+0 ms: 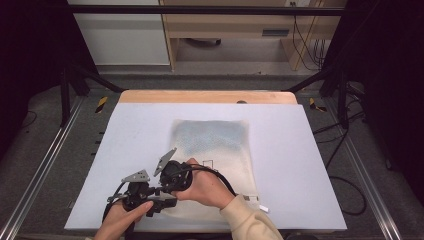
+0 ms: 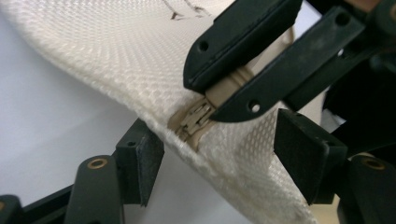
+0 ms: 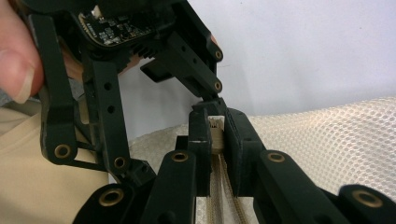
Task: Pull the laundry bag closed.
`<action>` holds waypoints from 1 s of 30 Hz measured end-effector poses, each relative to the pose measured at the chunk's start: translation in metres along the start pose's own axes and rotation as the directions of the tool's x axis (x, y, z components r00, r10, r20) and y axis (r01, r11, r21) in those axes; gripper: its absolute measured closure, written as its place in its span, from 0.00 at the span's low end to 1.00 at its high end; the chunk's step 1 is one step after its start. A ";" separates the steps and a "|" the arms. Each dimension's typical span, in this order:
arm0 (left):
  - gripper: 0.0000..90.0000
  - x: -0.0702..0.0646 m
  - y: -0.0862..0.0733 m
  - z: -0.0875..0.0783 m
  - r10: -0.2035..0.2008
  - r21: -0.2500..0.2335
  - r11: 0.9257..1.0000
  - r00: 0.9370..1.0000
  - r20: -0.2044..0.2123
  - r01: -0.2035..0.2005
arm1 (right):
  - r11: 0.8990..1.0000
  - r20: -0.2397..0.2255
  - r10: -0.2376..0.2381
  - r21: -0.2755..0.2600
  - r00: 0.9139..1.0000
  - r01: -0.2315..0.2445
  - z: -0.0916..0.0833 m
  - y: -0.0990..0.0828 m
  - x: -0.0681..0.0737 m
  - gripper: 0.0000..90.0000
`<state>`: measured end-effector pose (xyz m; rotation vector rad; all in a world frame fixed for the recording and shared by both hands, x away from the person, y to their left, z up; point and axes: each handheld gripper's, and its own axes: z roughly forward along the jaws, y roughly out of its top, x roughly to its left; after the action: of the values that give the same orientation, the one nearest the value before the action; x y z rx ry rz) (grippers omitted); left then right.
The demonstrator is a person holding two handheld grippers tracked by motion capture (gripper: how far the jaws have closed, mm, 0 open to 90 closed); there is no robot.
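Observation:
A cream mesh zip bag lies flat on the pale table cover, its near left corner lifted. My right gripper is shut on the beige zipper pull at that corner, with the slider just below its tips. My left gripper stands open around the bag's zipper edge. The mesh runs between its pads and neither pad presses on it. In the high view both grippers meet near the table's front left, left gripper beside right gripper.
A wooden strip runs along the table's far edge. Metal rails flank the table, with cables on the floor at the right. Furniture stands beyond the table.

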<state>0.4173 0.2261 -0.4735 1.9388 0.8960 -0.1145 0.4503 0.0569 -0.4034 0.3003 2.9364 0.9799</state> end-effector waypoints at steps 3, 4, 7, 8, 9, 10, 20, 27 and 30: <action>0.38 0.002 0.001 0.002 0.001 0.000 1.000 1.000 0.018 -0.001 | 1.000 -0.001 -0.001 0.001 1.000 0.001 0.000 0.000 0.000 0.91; 0.38 0.002 0.001 0.003 0.004 0.006 1.000 1.000 0.022 -0.004 | 1.000 -0.001 0.000 0.001 1.000 0.000 0.000 0.000 0.000 0.91; 0.41 0.002 0.001 0.006 0.012 0.019 1.000 1.000 0.024 -0.013 | 1.000 -0.002 0.004 -0.002 1.000 -0.004 0.000 0.000 0.000 0.91; 0.41 0.002 0.001 0.006 0.012 0.019 1.000 1.000 0.024 -0.013 | 1.000 -0.002 0.004 -0.002 1.000 -0.004 0.000 0.000 0.000 0.91; 0.41 0.002 0.001 0.007 0.016 0.026 1.000 1.000 0.026 -0.017 | 1.000 -0.002 0.005 -0.002 1.000 -0.005 0.000 0.000 0.001 0.91; 0.42 0.002 0.000 0.008 0.019 0.027 0.999 0.999 0.026 -0.020 | 1.000 -0.001 0.007 -0.002 1.000 -0.007 0.000 0.000 0.001 0.91; 0.53 0.009 0.001 0.007 0.005 0.022 1.000 0.999 0.035 -0.006 | 1.000 0.004 0.008 -0.002 1.000 -0.008 0.001 0.000 0.001 0.91; 0.60 0.009 0.002 0.009 0.014 0.030 0.999 0.999 0.034 -0.015 | 1.000 0.004 0.008 -0.002 1.000 -0.008 0.000 0.000 0.000 0.91; 0.63 0.010 0.002 0.010 0.013 0.036 0.999 0.999 0.038 -0.014 | 1.000 0.007 0.011 -0.001 1.000 -0.011 -0.001 0.000 0.001 0.91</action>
<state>0.4282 0.2226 -0.4817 1.9695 0.8612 -0.1599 0.4493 0.0565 -0.4030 0.3196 2.9306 0.9798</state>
